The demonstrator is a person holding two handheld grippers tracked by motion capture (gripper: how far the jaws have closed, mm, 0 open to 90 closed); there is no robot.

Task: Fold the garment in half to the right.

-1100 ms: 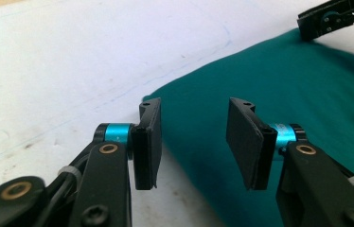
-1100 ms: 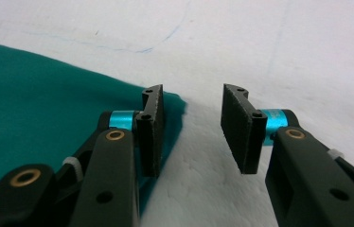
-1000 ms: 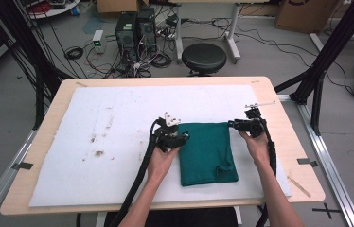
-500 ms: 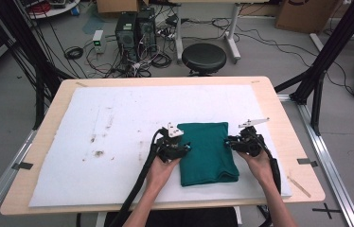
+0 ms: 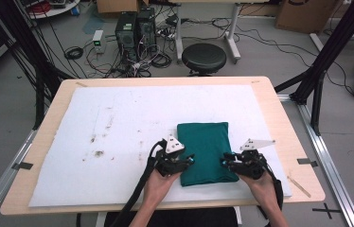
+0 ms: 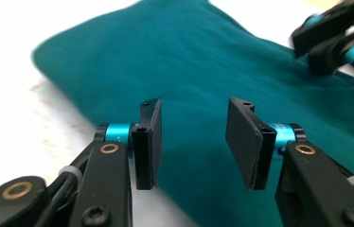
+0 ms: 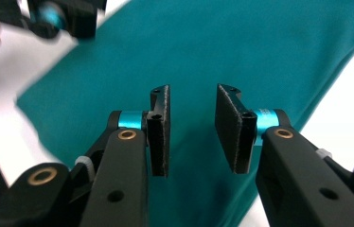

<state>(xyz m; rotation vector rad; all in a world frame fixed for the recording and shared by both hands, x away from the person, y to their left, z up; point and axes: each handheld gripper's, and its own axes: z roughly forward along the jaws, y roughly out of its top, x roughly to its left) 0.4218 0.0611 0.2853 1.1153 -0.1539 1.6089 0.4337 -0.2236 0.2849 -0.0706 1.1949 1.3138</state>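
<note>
Left gripper view looks along two black jaws with blue collars standing apart, nothing between their pads; the left gripper hangs just over the near edge of a folded dark-green cloth of soft matte fabric. The cloth spreads ahead of these jaws as a thick, smooth pad with a rounded corner off to their left, where it meets the white padded table cover. Beyond the cloth, up and to the right of the jaws, the other gripper shows as a black, blurred shape.

In the right gripper view the right gripper also has its jaws parted, with only a narrow gap and no fabric pinched between them. They have just been opening a little. The green cloth lies directly under and ahead of them, its surface even, one straight edge running away on their right against the white cover.

In the high view the cloth is a neat rectangle, slightly longer than wide, lying flat between the two grippers: the left gripper at its near left edge, the right gripper at its near right edge. Its far end stretches away from both hands over the white cover.
</note>
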